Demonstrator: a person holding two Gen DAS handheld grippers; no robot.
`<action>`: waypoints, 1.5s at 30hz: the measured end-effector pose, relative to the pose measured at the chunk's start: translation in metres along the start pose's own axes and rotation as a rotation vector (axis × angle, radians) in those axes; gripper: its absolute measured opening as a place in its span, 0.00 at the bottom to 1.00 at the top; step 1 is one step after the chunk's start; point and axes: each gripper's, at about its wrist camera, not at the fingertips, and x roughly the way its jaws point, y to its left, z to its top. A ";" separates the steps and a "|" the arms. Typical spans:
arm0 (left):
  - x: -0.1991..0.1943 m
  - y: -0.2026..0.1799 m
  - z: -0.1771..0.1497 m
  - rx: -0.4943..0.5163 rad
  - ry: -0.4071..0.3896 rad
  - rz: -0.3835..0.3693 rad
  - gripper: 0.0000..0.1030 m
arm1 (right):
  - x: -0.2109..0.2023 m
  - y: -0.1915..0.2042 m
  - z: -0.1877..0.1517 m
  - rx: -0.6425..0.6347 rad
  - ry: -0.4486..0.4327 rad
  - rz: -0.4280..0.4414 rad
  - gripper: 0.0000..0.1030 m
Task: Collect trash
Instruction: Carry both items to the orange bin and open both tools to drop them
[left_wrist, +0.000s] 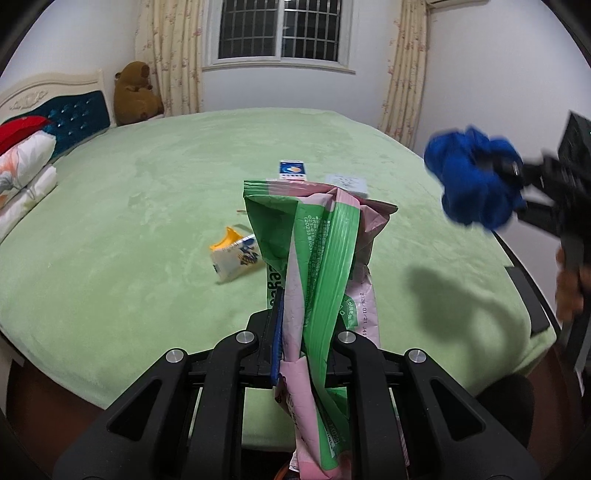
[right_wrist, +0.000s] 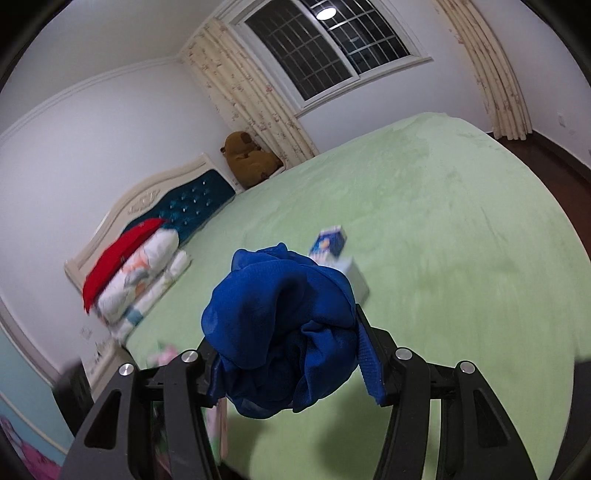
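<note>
Trash is already in both tools. The left gripper (left_wrist: 303, 343) pinches a crumpled green-and-pink plastic bag (left_wrist: 314, 251) near its lower end, so the mouth stands open above the jaws. The right gripper (right_wrist: 291, 350) is pressed onto a bunched blue fabric-like wad (right_wrist: 280, 328), held in the air above the pale green bedspread (left_wrist: 110, 240), at three o'clock of the bag in the left wrist view.

Both look light, soft and limp; the thin bag film probably slips and collapses, so a pinch close to its rim would likely keep it open.

Still on the bedspread: a crumpled yellow-and-white snack wrapper (left_wrist: 236, 258) at nine o'clock of the bag, and a small blue-and-white carton (left_wrist: 291, 170) and a white box (left_wrist: 347, 184) at twelve o'clock. A brown plush bear (left_wrist: 135, 94) sits far off. Nothing stands between wad and bag.
</note>
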 end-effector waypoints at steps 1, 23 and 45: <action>-0.003 -0.002 -0.003 0.006 0.003 -0.007 0.11 | -0.005 0.004 -0.013 -0.009 0.005 -0.003 0.54; -0.040 -0.023 -0.137 0.179 0.218 -0.068 0.11 | -0.047 0.036 -0.222 -0.127 0.379 0.012 0.55; 0.082 -0.023 -0.226 0.177 0.723 -0.087 0.11 | 0.050 0.004 -0.304 -0.055 0.759 -0.103 0.55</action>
